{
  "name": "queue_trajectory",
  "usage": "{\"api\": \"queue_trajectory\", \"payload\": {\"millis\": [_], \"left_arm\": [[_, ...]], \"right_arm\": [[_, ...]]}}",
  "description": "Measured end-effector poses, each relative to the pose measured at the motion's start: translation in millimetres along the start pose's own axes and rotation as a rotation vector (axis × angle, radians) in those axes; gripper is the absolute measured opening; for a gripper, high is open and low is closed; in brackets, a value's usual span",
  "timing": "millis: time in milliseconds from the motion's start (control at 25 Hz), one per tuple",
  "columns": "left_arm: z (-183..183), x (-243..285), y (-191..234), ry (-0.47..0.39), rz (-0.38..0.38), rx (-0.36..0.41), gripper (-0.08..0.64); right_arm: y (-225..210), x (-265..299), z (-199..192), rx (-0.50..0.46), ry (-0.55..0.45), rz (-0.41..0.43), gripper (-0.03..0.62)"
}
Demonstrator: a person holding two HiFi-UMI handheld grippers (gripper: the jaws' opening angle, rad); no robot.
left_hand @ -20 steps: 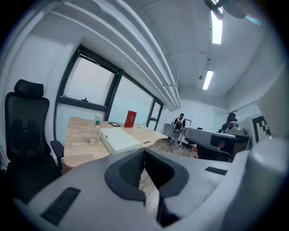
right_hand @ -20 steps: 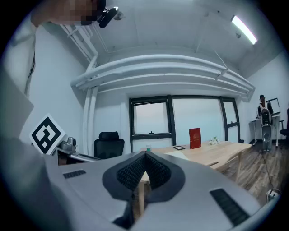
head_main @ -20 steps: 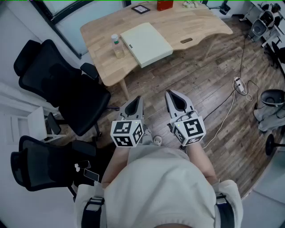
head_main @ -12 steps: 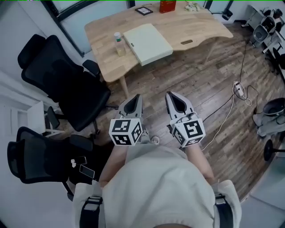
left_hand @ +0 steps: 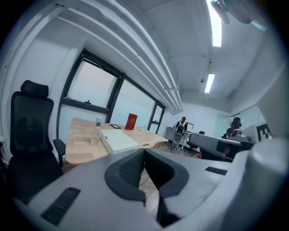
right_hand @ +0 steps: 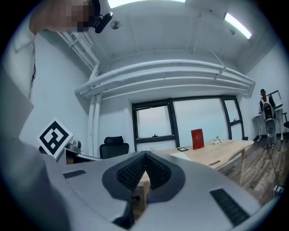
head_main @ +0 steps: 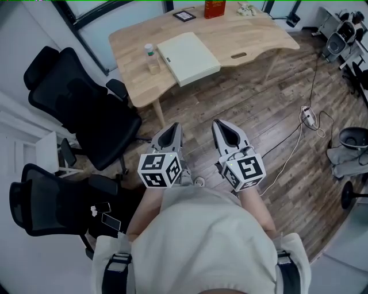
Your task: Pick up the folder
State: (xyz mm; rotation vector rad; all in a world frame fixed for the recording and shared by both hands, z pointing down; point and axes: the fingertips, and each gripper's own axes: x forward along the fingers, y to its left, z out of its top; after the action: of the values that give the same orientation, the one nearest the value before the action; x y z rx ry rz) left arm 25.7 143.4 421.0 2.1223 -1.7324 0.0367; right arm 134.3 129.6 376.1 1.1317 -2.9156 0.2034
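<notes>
Two pairs of jaws are pressed together with nothing between them. The left gripper [head_main: 171,130] and the right gripper [head_main: 223,125] are held side by side, close in front of the person's body and above the wooden floor [head_main: 259,115]. Keeping them shut and tucked in probably suits an approach, since nothing is within reach to grasp yet. Both point roughly toward the counter [head_main: 253,34], the left one tipped a little downward, which suggests they are being lined up with the target early. The folder [head_main: 187,57], a pale flat slab, lies on that counter well apart from both pairs of jaws, across a strip of bare floor. Its near corner sits close to the counter's front edge, which likely offers an edge to pinch. In the left gripper view it shows just above and a little left of the closed tips. A clear bottle [head_main: 151,57] stands just beside the folder's left side, and a red box [head_main: 214,8] stands at the far edge. Black office chairs [head_main: 86,109] stand left of the path.
</notes>
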Motion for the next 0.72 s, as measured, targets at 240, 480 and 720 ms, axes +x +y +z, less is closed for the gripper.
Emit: {"api": "queue_trajectory", "payload": {"millis": [240, 480, 720], "left_arm": [[2, 2, 3, 0.001, 0.025, -0.012, 0.021], [0, 4, 13, 0.01, 0.049, -0.027, 0.021], [4, 20, 22, 0.014, 0.056, -0.039, 0.021]], "right_arm": [[-4, 4, -1, -0.008, 0.015, 0.01, 0.018], [-11, 14, -4, 0.028, 0.017, 0.012, 0.018], [-21, 29, -8, 0.034, 0.03, 0.012, 0.018]]}}
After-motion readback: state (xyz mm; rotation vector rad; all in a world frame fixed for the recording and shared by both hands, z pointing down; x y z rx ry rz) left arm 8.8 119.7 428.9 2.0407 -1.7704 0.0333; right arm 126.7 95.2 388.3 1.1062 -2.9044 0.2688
